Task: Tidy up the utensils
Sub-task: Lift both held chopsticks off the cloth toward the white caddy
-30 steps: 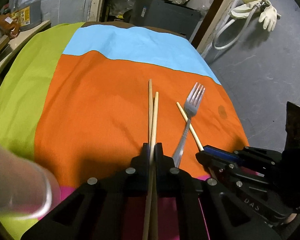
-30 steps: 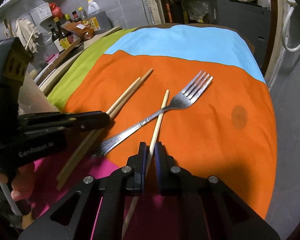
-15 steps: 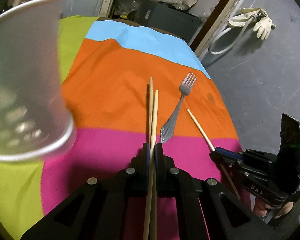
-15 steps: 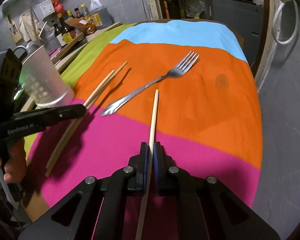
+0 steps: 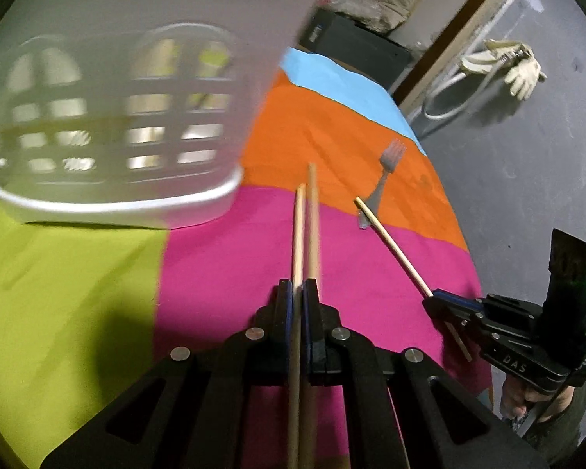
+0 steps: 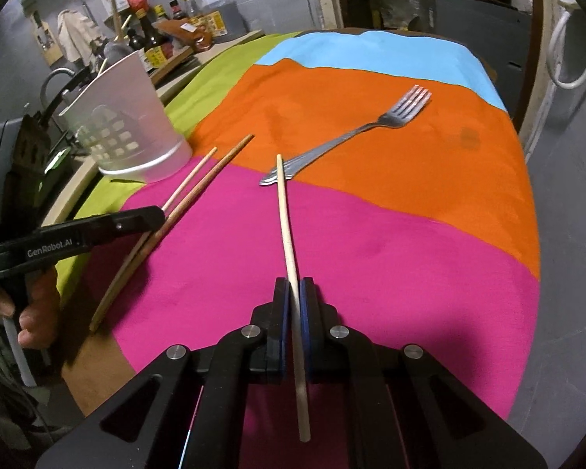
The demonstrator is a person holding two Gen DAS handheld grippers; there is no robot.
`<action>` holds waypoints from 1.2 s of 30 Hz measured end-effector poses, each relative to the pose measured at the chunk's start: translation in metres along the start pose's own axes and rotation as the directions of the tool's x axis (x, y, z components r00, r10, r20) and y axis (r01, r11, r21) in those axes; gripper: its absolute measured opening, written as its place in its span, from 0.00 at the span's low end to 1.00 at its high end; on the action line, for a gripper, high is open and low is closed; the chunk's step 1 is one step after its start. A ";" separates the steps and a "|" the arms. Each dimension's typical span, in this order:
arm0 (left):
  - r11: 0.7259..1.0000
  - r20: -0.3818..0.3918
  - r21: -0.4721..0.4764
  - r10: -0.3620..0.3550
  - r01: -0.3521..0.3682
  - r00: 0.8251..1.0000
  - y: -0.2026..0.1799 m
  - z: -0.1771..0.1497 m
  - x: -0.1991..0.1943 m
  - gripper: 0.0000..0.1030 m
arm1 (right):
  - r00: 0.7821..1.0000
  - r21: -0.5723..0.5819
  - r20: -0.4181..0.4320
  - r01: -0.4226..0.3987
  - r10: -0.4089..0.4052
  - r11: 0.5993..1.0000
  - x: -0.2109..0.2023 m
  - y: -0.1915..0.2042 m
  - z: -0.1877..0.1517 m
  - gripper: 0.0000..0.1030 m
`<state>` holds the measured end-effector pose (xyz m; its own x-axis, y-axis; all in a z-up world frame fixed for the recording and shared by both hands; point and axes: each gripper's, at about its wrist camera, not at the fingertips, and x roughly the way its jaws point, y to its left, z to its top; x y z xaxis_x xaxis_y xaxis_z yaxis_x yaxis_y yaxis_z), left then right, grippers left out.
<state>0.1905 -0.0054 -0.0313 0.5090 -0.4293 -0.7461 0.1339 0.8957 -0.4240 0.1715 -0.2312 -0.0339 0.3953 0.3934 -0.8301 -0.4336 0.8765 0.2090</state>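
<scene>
Two chopsticks (image 5: 306, 234) sit pinched in the left gripper's (image 5: 301, 293) jaws and one chopstick (image 6: 287, 226) in the right gripper's (image 6: 292, 293), raised over the counter (image 6: 390, 242) probably for dropping into the white utensil holder (image 6: 133, 125) at far left, while the fork (image 6: 355, 133) lies beyond.

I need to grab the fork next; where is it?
The fork lies loose on the orange band of the cloth, right of the white holder, its handle end just beyond the single chopstick's tip.

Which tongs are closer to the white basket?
Left. The left tongs, gripping two chopsticks, sit just short of the basket. The right tongs, holding one chopstick, are farther off.
</scene>
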 end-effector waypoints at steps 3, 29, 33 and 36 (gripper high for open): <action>1.000 -0.004 -0.018 0.006 -0.007 1.000 0.010 -0.003 -0.003 0.03 | 1.000 -0.005 -0.007 -0.003 0.003 1.000 0.003 0.005 0.002 0.04; 0.978 -0.122 0.209 0.045 -0.019 0.992 -0.014 0.014 0.024 0.07 | 0.999 -0.047 -0.040 0.023 -0.025 0.999 0.031 0.015 0.037 0.06; 0.972 -0.156 0.234 0.060 -0.022 0.986 -0.015 0.019 0.028 0.07 | 0.998 -0.061 -0.057 0.024 -0.028 0.998 0.039 0.018 0.047 0.07; 0.969 -0.185 0.246 0.074 -0.027 0.980 -0.017 0.024 0.032 0.07 | 0.997 -0.070 -0.074 0.021 -0.026 0.997 0.045 0.020 0.053 0.07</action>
<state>0.2246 -0.0315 -0.0358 0.3513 -0.3760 -0.8574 0.3251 0.9078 -0.2650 0.2236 -0.1814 -0.0397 0.3458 0.3485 -0.8712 -0.4806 0.8632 0.1546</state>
